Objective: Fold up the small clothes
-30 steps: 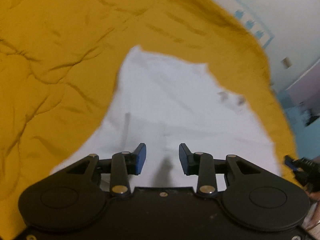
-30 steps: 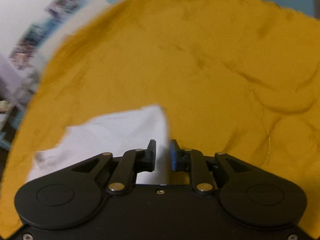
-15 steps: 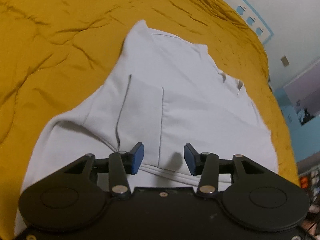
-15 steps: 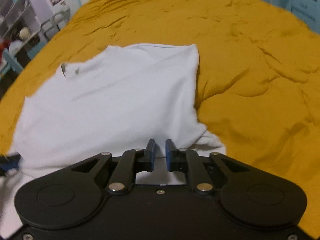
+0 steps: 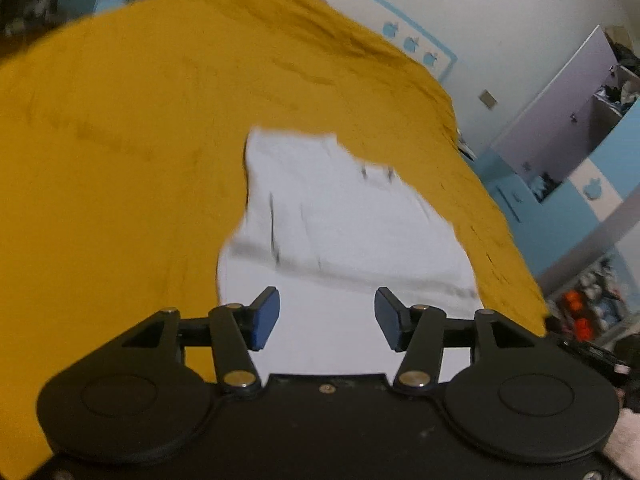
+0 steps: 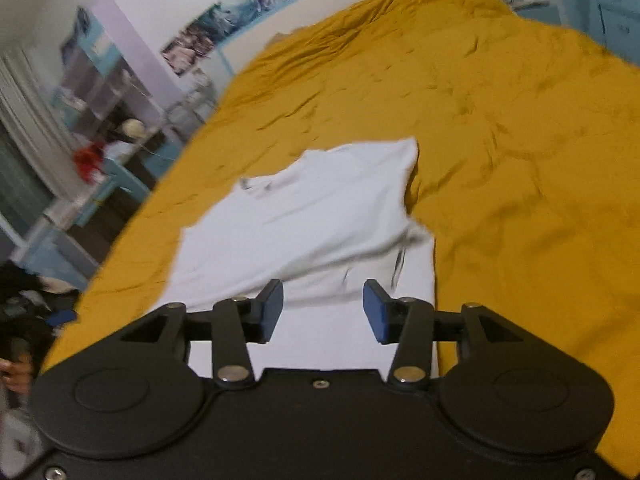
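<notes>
A white T-shirt (image 5: 344, 232) lies partly folded on a mustard-yellow bedspread (image 5: 120, 168), its collar at the far end. The same T-shirt (image 6: 312, 224) shows in the right wrist view, its near part doubled over into a long strip. My left gripper (image 5: 326, 314) hovers above the shirt's near edge, jaws opening, nothing between them. My right gripper (image 6: 322, 308) hangs over the near right part of the shirt; its jaws are opening too, and no cloth sits between the pads.
The bedspread (image 6: 520, 160) fills most of both views. A white wall with blue apple stickers (image 5: 412, 44) lies behind the bed. Shelves with clutter (image 6: 108, 132) stand at the bed's left side, and a cabinet (image 5: 580, 120) at the right.
Both grippers pulled back and rose from the shirt, which now looks smaller and farther. The right jaws, nearly shut half a second ago, have spread apart; the left jaws widened further.
</notes>
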A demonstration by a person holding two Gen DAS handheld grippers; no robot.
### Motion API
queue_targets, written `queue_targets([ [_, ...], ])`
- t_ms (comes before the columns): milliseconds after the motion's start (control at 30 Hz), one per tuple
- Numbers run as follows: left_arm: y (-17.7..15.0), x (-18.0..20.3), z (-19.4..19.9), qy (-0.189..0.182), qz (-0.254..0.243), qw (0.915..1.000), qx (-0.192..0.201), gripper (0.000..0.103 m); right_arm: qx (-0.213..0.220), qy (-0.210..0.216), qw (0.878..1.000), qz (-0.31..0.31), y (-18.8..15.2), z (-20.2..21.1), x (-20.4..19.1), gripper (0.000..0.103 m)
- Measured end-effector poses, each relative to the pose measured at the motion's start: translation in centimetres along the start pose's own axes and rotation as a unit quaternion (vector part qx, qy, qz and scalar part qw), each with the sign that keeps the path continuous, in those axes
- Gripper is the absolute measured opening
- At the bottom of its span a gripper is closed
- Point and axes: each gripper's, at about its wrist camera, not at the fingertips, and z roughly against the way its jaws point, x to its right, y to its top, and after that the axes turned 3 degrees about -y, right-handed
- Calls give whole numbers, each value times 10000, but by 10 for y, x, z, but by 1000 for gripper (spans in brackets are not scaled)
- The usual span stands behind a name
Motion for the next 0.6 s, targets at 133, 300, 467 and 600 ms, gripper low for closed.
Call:
queue_targets([
  [133, -56, -25, 7, 334, 291, 9978, -488, 55, -352, -38, 9985, -416, -33, 13, 31, 47],
  [300, -88, -55, 10, -201, 1100, 9923, -534, 56, -698, -78, 9913, -1109, -57, 15, 66, 47],
  [467, -95, -63, -3, -659, 1668, 9794, -926, 57, -736, 182, 9844, -1588, -64, 11, 81, 49],
  [600, -95, -55, -1, -642, 1469, 9812, -1077, 58, -841, 341, 9821, -1649, -64, 1, 80, 53],
])
